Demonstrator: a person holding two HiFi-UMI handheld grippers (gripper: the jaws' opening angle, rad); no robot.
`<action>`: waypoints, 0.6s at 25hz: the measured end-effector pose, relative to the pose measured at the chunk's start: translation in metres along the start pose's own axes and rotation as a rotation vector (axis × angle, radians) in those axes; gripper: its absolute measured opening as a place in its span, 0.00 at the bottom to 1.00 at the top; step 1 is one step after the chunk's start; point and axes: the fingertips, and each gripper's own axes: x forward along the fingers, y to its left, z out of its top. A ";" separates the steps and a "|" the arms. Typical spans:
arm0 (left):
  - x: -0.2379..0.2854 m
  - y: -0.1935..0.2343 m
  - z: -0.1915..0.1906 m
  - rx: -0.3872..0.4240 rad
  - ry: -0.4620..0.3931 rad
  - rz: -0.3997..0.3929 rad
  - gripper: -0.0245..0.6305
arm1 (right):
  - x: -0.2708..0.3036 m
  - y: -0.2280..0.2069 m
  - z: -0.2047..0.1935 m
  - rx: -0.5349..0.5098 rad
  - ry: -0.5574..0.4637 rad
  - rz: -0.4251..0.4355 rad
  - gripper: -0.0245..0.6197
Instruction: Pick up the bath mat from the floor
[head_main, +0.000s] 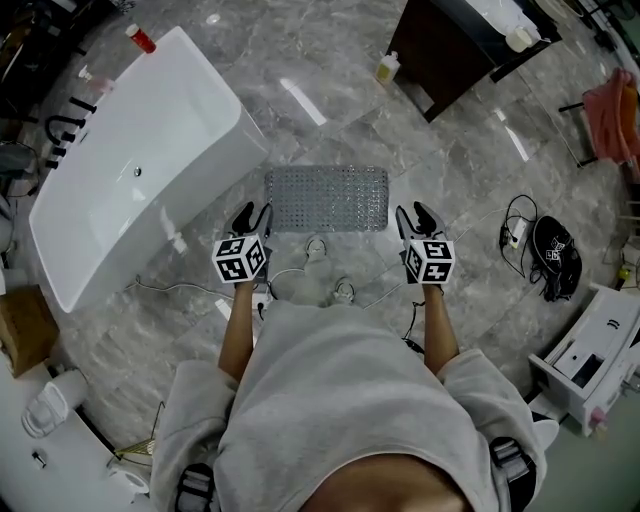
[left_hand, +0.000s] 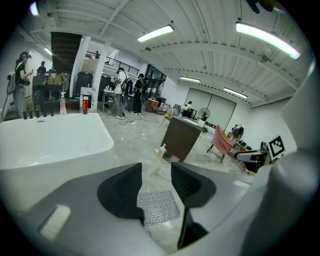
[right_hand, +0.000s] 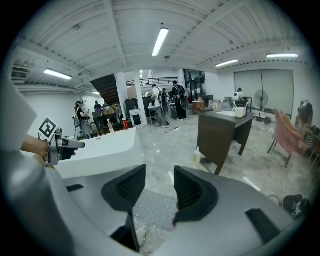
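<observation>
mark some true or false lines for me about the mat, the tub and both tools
1. The bath mat lies flat on the floor. True.
2. The left tool is clamped on the mat. False: its jaws stand apart and grip nothing; the mat lies beyond them, untouched.
3. In the head view, the bathtub stands to the left of the mat. True.
4. The right tool holds a bottle. False: it is open and empty; a bottle stands on the floor by the dark cabinet.
5. The mat lies inside the bathtub. False: it lies on the floor beside it.
</observation>
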 end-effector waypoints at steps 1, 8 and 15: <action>0.004 0.004 0.000 -0.004 0.006 -0.002 0.31 | 0.005 0.001 0.001 0.001 0.008 -0.003 0.30; 0.029 0.033 0.001 -0.023 0.048 -0.015 0.31 | 0.036 0.009 0.003 0.008 0.061 -0.012 0.30; 0.055 0.055 -0.004 -0.026 0.082 -0.030 0.31 | 0.065 0.013 -0.003 0.003 0.109 -0.010 0.30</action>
